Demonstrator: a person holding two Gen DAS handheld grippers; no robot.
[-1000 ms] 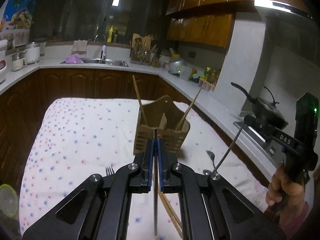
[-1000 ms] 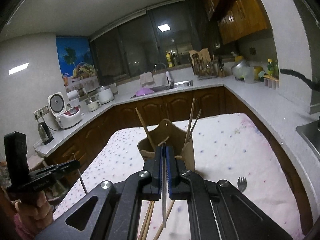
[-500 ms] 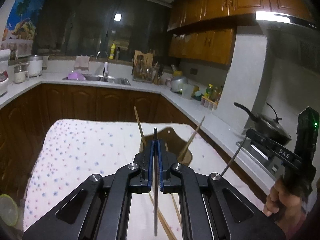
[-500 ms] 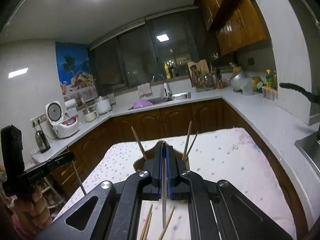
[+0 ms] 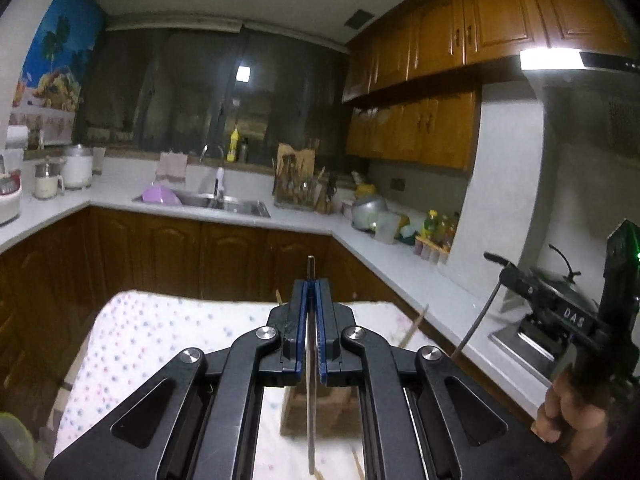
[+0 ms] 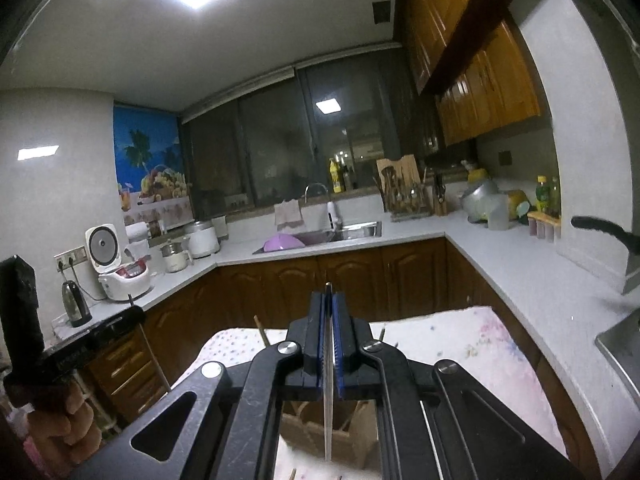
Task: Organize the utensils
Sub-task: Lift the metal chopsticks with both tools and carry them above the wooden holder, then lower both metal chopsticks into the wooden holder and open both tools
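Holding both tools above the wooden holder (image 5: 320, 408), you keep each one pointing nearly level, probably to bring the handles over its openings. In the left wrist view, the left gripper (image 5: 311, 312) is clamped on a thin metal utensil (image 5: 311, 400), and only here the right gripper (image 5: 504, 270) shows from the side with its own utensil hanging down. In the right wrist view, its jaws pinch a flat metal handle (image 6: 329, 400) above the holder, on the dotted cloth (image 6: 480, 344).
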